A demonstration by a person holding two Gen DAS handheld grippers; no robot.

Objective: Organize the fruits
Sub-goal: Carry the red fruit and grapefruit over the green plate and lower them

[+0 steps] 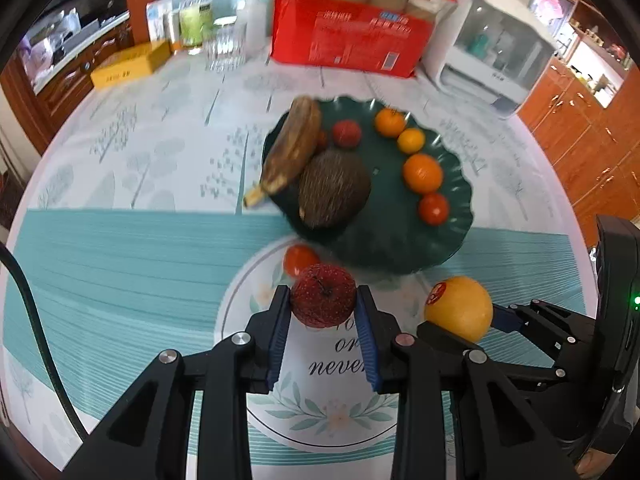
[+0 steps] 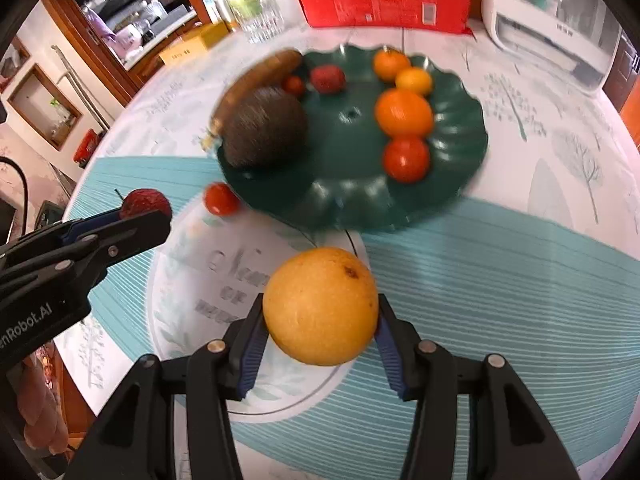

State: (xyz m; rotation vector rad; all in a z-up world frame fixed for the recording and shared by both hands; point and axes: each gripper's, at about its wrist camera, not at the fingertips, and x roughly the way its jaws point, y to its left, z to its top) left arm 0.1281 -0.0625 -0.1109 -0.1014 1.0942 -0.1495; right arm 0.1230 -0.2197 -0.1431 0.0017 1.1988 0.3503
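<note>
My left gripper [image 1: 323, 304] is shut on a small dark red apple [image 1: 323, 300], held above the tablecloth; the same apple [image 2: 145, 202] shows at the left of the right wrist view. My right gripper [image 2: 320, 312] is shut on a large yellow-orange round fruit [image 2: 320, 306], seen too [image 1: 460, 306] beside the left gripper. Ahead lies a dark green scalloped plate [image 1: 384, 240] holding a brown banana [image 1: 294, 144], a hairy brown coconut [image 1: 334, 188], oranges [image 1: 423, 173] and small red fruits. One red tomato [image 1: 299, 259] lies on the cloth just in front of the plate.
At the table's far side stand a red carton [image 1: 352, 40], a white appliance [image 1: 496, 44], a glass [image 1: 226, 46], a bottle [image 1: 195, 12] and a yellow box [image 1: 130, 65]. Wooden cabinets [image 1: 592, 144] line the right. A black cable [image 1: 36, 320] hangs at the left.
</note>
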